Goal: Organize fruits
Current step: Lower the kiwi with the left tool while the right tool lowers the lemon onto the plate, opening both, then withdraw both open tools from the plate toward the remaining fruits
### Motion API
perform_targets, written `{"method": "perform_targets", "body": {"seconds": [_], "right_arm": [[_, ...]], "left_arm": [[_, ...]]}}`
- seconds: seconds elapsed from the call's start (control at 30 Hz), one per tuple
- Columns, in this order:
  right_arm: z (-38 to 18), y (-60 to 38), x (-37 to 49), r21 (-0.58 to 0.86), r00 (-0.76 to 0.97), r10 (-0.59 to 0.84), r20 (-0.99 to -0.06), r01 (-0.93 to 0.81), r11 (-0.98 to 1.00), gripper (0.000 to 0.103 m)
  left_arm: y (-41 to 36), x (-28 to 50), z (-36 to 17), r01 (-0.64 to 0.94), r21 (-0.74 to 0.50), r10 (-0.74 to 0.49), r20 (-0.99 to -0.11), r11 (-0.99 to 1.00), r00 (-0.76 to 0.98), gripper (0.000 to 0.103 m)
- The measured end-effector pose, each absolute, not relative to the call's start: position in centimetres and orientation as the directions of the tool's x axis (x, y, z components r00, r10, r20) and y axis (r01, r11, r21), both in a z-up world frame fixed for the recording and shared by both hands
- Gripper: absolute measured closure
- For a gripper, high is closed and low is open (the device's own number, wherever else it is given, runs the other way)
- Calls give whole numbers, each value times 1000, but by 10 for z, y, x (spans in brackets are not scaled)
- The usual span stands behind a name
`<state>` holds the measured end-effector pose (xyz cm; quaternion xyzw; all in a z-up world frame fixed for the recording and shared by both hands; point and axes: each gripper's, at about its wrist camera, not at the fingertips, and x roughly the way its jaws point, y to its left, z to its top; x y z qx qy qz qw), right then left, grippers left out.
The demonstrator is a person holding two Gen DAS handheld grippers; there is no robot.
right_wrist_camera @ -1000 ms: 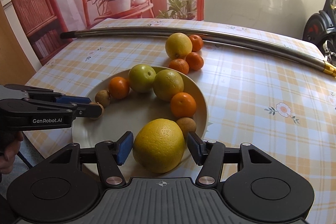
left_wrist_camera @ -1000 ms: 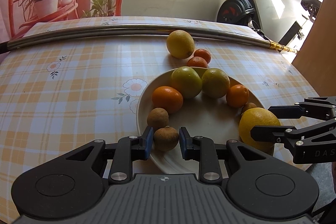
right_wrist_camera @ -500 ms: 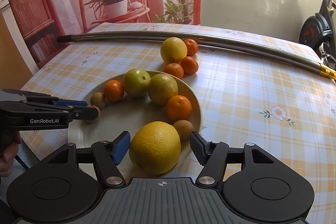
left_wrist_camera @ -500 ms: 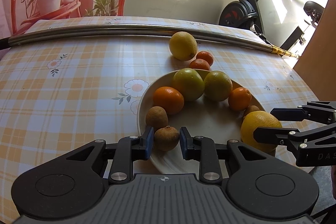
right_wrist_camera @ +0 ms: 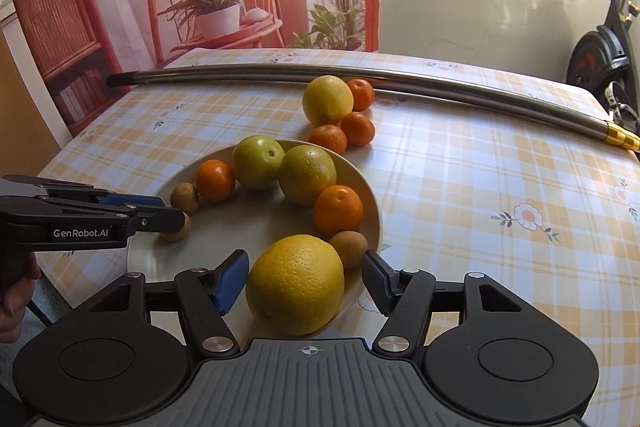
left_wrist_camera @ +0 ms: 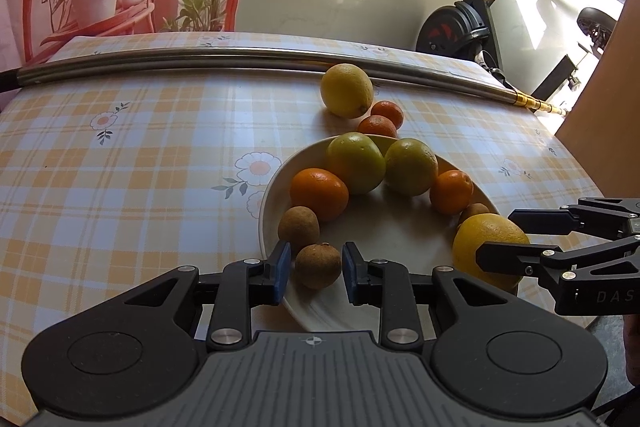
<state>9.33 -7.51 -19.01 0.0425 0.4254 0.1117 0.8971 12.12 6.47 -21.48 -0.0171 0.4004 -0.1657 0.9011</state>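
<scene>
Plate (right_wrist_camera: 372,211) sits near front edge of table (right_wrist_camera: 480,187). In it, an arc of fruit – small round fruit (left_wrist_camera: 318,265) at left front, between left gripper (left_wrist_camera: 313,269) fingers w/ gaps either side; large citrus (right_wrist_camera: 295,283) at right front, between right gripper (right_wrist_camera: 304,281) fingers, pads apart from it. Behind plate – lemon (right_wrist_camera: 327,99) w/ three mandarins beside it; metal pole (right_wrist_camera: 360,73) across table further back.

Cream plate (left_wrist_camera: 276,187); yellow-orange plaid tablecloth (left_wrist_camera: 140,167); blue-padded black left tool (left_wrist_camera: 313,273).
</scene>
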Motion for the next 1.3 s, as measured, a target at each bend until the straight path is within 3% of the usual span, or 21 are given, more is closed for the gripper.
{"method": "perform_targets", "body": {"seconds": [0.67, 1.3], "right_arm": [[-175, -102, 102, 258, 674, 261, -692, -107, 960, 51], [-165, -145, 153, 180, 735, 153, -660, -42, 983, 58]], "left_arm": [[70, 130, -188, 300, -135, -311, -663, 945, 681, 73], [58, 181, -147, 297, -170, -335, -632, 940, 699, 73]]}}
